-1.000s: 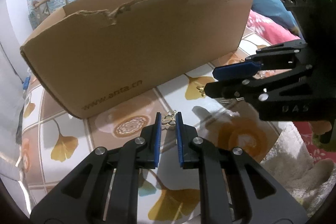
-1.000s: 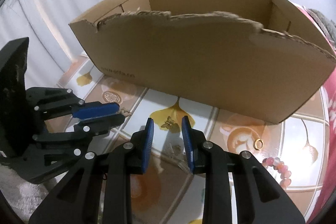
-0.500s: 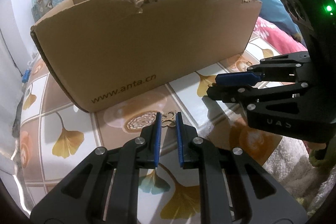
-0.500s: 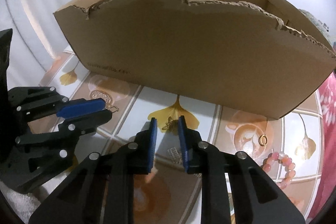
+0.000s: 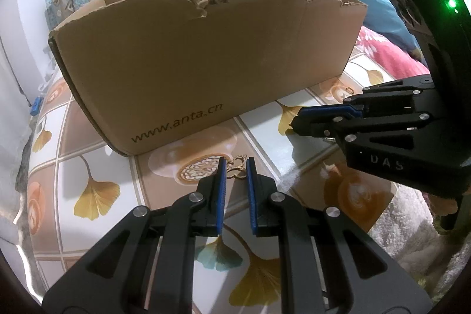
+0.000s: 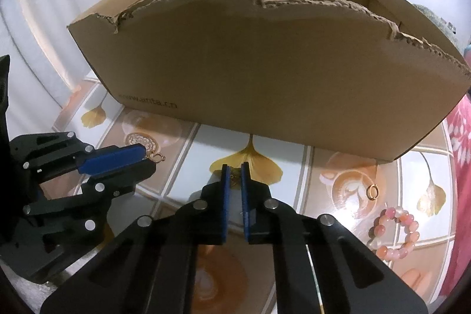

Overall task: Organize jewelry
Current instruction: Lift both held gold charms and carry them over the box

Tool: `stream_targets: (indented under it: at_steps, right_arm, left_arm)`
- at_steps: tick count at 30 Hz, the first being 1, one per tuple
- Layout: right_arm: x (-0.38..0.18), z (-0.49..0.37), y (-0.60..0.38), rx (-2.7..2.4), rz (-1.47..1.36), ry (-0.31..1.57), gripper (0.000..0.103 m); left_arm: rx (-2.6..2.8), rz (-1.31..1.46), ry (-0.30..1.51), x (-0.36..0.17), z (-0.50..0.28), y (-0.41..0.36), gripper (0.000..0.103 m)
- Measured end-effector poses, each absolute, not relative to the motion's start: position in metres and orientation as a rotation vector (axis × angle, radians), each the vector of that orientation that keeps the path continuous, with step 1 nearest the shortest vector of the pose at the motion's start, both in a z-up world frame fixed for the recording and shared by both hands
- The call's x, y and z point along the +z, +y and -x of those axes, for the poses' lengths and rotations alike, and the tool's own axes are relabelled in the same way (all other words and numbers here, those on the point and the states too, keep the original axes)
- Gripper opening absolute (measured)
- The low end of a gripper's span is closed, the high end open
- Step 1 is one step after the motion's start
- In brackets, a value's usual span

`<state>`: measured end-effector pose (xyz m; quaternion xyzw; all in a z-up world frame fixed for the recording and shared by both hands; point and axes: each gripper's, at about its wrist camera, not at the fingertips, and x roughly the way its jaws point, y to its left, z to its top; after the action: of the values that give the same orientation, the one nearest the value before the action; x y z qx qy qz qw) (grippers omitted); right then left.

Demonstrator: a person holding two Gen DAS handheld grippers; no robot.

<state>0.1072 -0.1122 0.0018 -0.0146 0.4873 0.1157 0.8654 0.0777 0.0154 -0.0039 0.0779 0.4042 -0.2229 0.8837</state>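
Cardboard box (image 5: 206, 72): matt brown corrugated board, top edge torn rough, fluting exposed. Tablecloth (image 5: 97, 167): glossy, smooth, plastic-looking, ginkgo-leaf print, glare patches. Left gripper (image 5: 235, 172) and right gripper (image 6: 235, 175): matt black plastic, shiny metal pins, blue ribbed pads (image 5: 222, 181). Gold pendant (image 5: 238, 167): shiny openwork metal. Gold ring (image 6: 372, 192): polished metal. Bead bracelet (image 6: 394, 231): glossy pink-orange beads, some translucent. White towel (image 5: 412, 225): fluffy cloth.

Inside of cardboard box (image 6: 265, 72) hidden behind its torn front wall. Small gold piece (image 6: 234, 176) between right gripper (image 6: 234, 181) pads mostly covered, too small to identify.
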Motion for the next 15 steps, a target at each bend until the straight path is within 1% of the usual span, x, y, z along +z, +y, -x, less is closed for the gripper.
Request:
stream_targets:
  at_steps: [10,15]
  right_arm:
    - [0.002,-0.103,-0.128,0.273,-0.036,1.013,0.007]
    - [0.014,-0.100,-0.142,0.280,-0.082,0.987,0.007]
  left_arm:
    - [-0.466,-0.161,0.834,-0.002,-0.077,0.014,0.012]
    - [-0.464,-0.158,0.809,0.006,-0.074,0.014,0.012]
